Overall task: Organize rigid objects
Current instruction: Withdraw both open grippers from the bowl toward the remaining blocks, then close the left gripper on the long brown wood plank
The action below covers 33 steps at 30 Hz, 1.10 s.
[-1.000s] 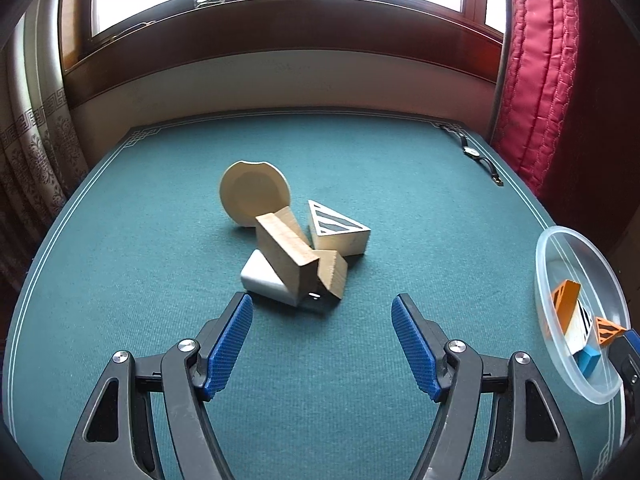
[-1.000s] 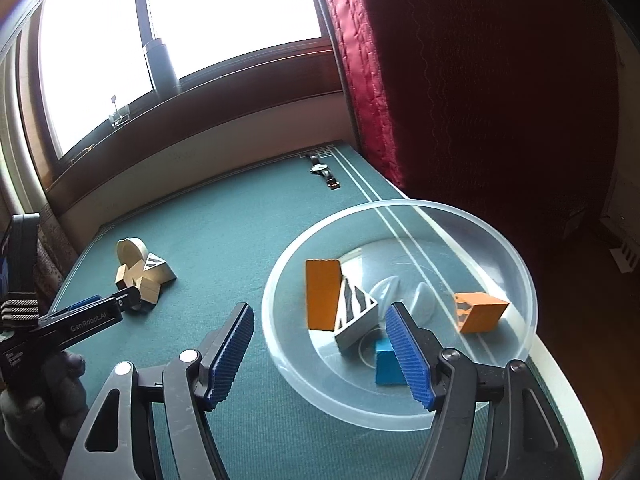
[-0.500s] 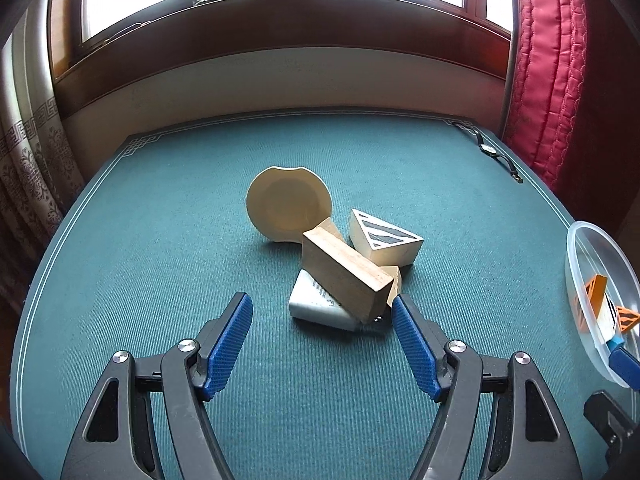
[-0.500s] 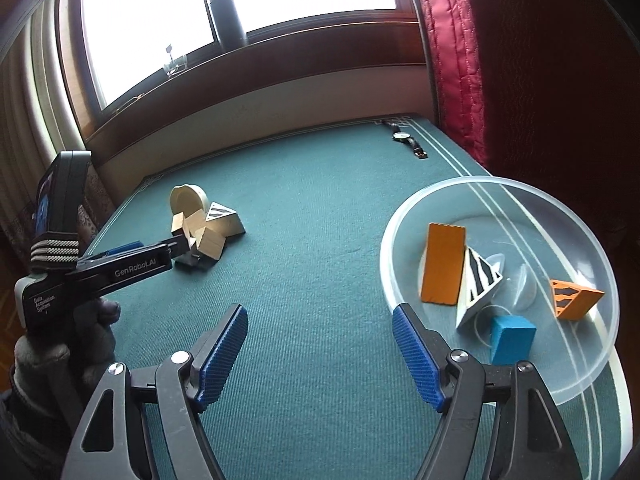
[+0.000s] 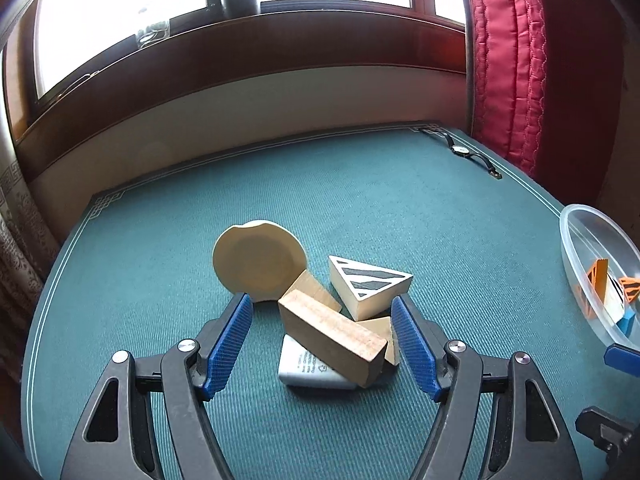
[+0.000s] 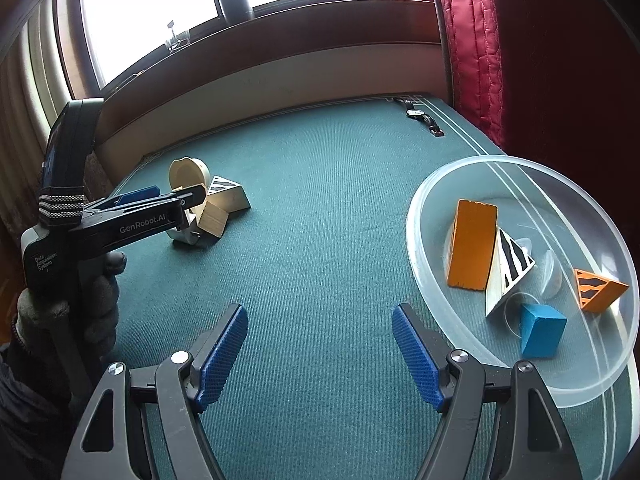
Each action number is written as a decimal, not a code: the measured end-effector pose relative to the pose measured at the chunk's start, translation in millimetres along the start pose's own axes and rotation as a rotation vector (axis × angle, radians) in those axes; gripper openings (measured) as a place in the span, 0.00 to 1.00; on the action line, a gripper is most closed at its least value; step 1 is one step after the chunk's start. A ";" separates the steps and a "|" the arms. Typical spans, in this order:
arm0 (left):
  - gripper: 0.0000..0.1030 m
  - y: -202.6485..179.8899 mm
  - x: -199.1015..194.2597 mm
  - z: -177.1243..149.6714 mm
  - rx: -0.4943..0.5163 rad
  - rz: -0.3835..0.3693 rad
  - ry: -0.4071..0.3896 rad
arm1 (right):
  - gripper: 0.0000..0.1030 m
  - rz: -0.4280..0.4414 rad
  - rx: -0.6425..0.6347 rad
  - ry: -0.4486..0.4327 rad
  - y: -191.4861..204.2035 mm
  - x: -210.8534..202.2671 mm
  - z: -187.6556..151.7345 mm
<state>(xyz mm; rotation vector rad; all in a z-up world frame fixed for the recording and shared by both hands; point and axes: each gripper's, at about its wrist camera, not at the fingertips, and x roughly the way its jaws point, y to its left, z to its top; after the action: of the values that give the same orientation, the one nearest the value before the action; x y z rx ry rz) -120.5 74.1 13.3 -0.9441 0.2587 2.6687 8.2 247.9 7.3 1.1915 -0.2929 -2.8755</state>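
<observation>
Left gripper (image 5: 320,344) fingers spread wide around the wooden block (image 5: 332,338) mid-desk (image 5: 160,240), not touching. Right gripper (image 6: 320,350) released over bare felt beside the bowl (image 6: 424,248), four blocks inside.

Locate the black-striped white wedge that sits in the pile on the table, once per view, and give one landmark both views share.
Left wrist view: the striped wedge sits right of centre, just beyond the open fingers of the left hand-held gripper, right of the round wooden disc.
Right wrist view: it lies left of centre at mid height, behind the left hand-held gripper's tip.
Shared landmark: the wristwatch at the table's far right corner.
</observation>
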 end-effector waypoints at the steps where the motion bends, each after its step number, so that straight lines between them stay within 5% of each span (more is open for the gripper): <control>1: 0.71 -1.4 1.1 -0.2 0.014 -0.001 -0.006 | 0.76 -0.001 0.000 0.002 0.0 0.3 0.0; 8: 0.66 -1.5 9.8 -1.3 0.049 -0.020 -0.015 | 0.76 -0.009 -0.002 0.017 0.8 4.0 0.2; 12: 0.47 -1.0 6.3 -0.4 0.052 -0.042 -0.029 | 0.76 -0.008 -0.011 0.021 3.6 6.3 1.0; 33: 0.46 27.5 -40.7 -22.0 -0.058 -0.001 -0.036 | 0.76 0.022 -0.030 0.056 19.2 24.1 10.4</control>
<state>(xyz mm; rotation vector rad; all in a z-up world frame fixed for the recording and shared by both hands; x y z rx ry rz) -86.8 33.5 24.2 -0.9121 0.1739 2.7024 -17.3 228.7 1.0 1.2530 -0.2587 -2.8120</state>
